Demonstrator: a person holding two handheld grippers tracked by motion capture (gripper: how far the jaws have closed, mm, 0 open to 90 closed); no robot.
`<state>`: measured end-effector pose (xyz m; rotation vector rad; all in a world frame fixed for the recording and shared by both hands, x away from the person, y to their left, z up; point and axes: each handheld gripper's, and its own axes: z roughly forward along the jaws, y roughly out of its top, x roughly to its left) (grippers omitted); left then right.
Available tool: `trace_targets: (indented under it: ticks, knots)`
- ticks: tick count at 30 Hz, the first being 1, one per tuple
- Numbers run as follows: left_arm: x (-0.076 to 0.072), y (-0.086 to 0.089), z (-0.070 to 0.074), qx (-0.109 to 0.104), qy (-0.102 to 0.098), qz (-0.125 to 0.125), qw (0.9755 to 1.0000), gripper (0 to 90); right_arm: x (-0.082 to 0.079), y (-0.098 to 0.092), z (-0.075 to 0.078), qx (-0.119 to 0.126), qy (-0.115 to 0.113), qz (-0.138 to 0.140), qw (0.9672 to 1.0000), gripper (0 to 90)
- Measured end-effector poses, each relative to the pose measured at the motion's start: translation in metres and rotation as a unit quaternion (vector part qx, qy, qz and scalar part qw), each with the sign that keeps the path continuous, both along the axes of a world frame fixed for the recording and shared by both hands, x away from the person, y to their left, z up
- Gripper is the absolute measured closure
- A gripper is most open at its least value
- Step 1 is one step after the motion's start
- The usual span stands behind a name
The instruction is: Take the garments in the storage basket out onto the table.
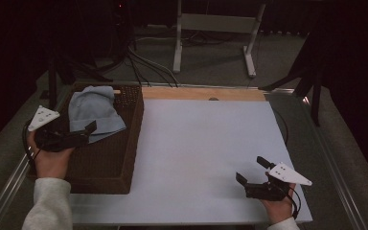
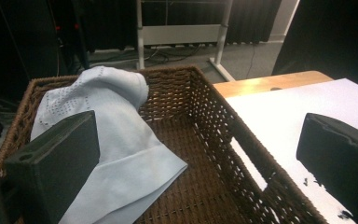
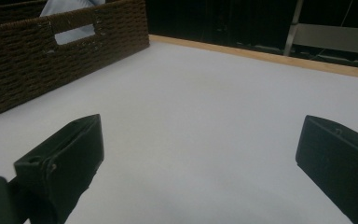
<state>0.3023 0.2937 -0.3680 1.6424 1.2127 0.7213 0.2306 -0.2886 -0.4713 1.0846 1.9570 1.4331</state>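
Two hands in pale sleeves come in from the near edge of a white-topped bench (image 1: 196, 143), each holding a black two-jaw tool. At the left, the left tool (image 1: 87, 132) hovers over a dark brown woven wicker basket (image 1: 124, 158), its jaws spread wide and holding nothing. Seen along those jaws in the left gripper view, a pale blue-grey folded cloth (image 2: 116, 154) lies inside the basket, draped from the far left corner down across the floor, with one jaw just above its near edge and the other out over the basket's right wall.

The work appears to be at the reaching stage: the cloth is not yet gripped, and the likely next move calls for lowering the left tool onto a fold of fabric, closing on a layer thick enough to hold, then lifting it clear of the rim.

Near the bench's right corner, the right tool (image 1: 251, 175) rests low above the white surface, jaws likewise wide apart and empty, well away from the basket. It faces across open bench toward the basket's side wall, where a cut-out handle slot (image 3: 74, 32) shows a patch of the cloth behind it.

Obstacles are few. The basket's tall woven walls hem the cloth in and could snag the wide jaws or the fabric on the way out. Beyond the bench's wooden far edge (image 1: 203, 93), a white metal frame (image 1: 215, 33) and loose cables (image 1: 143, 60) sit on the grey floor, out of reach.
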Motion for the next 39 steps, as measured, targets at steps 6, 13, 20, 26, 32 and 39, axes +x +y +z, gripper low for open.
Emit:
trace_targets:
  ticks: [6, 13, 20, 26, 32, 39]
  knots:
    - [0.007, 0.002, -0.002, -0.003, 0.007, 0.007, 0.9999, 0.3, 0.000, 0.000, 0.000, 0.000, 0.001, 0.000, 1.0000, 1.1]
    - [0.014, 0.004, -0.003, -0.002, 0.016, 0.011, 0.9998, 0.3, 0.000, 0.000, 0.000, -0.001, 0.002, 0.000, 1.0000, 1.1]
    - [0.021, 0.008, -0.002, 0.001, 0.021, 0.016, 0.9996, 0.3, 0.001, 0.000, 0.000, 0.000, 0.001, 0.000, 1.0000, 1.1]
    - [0.027, 0.008, 0.000, 0.006, 0.024, 0.017, 0.9996, 0.3, 0.001, 0.000, 0.000, 0.000, 0.002, -0.002, 1.0000, 1.1]
    - [0.033, 0.009, 0.000, 0.012, 0.025, 0.021, 0.9994, 0.3, 0.000, -0.001, 0.000, 0.000, 0.001, -0.003, 1.0000, 1.1]
    - [0.040, 0.012, -0.002, 0.007, 0.035, 0.023, 0.9991, 0.3, 0.001, -0.001, 0.000, 0.000, 0.002, -0.004, 1.0000, 1.1]
